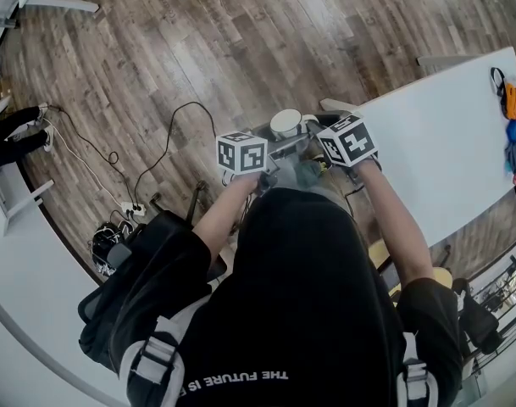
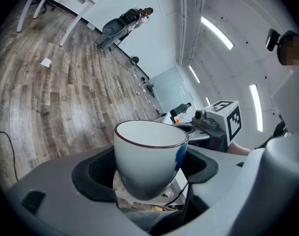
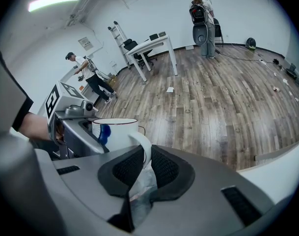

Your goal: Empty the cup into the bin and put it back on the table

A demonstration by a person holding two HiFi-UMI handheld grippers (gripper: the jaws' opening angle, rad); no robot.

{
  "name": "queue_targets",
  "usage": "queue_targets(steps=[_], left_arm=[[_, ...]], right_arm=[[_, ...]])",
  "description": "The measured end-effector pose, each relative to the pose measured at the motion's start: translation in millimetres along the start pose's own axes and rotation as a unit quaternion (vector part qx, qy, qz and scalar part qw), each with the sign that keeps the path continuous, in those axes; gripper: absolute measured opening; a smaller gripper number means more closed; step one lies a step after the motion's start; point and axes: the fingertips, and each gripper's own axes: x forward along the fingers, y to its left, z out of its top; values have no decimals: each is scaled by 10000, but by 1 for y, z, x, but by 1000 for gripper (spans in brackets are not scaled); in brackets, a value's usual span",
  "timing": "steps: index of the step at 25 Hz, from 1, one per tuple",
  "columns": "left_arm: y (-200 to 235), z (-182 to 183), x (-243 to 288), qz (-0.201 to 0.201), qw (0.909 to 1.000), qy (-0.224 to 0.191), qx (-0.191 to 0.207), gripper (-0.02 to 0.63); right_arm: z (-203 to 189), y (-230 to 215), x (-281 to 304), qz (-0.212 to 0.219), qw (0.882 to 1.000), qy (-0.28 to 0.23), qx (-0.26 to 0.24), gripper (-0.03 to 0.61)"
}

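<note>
A white cup point(image 1: 285, 124) with a dark red rim and a blue mark stands upright between both grippers, and I see nothing in it. My left gripper point(image 1: 270, 140) is shut on the cup's body point(image 2: 149, 154), which fills the gap between the black pads. My right gripper point(image 3: 144, 156) is shut on the cup's handle point(image 3: 142, 144). Under the cup lies the bin's bag point(image 3: 142, 191), with crumpled paper and rubbish point(image 2: 139, 203) in it. In the head view the bin point(image 1: 304, 175) is mostly hidden by the grippers and the person's body.
A white table point(image 1: 444, 151) stands just right of the grippers, with small coloured items point(image 1: 513, 125) at its far end. Cables and a power strip point(image 1: 130, 210) lie on the wooden floor at the left. Two people point(image 3: 88, 75) point(image 3: 203, 18) stand far off by a desk point(image 3: 149, 48).
</note>
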Motion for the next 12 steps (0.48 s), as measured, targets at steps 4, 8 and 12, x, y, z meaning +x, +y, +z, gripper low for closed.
queue_targets(steps=[4,8,12], left_arm=[[-1,0,0,2,10000,-18,-30,379],[0,2,1,3,10000,0,-10,379],[-1,1,3,-2,9999,124,14,379]], right_arm=[[1,0,0,5,10000,-3,-7,55],[2,-2,-1,-12,10000,-39,1,55],[0,-4,-2,-68,10000,-60,-5,55]])
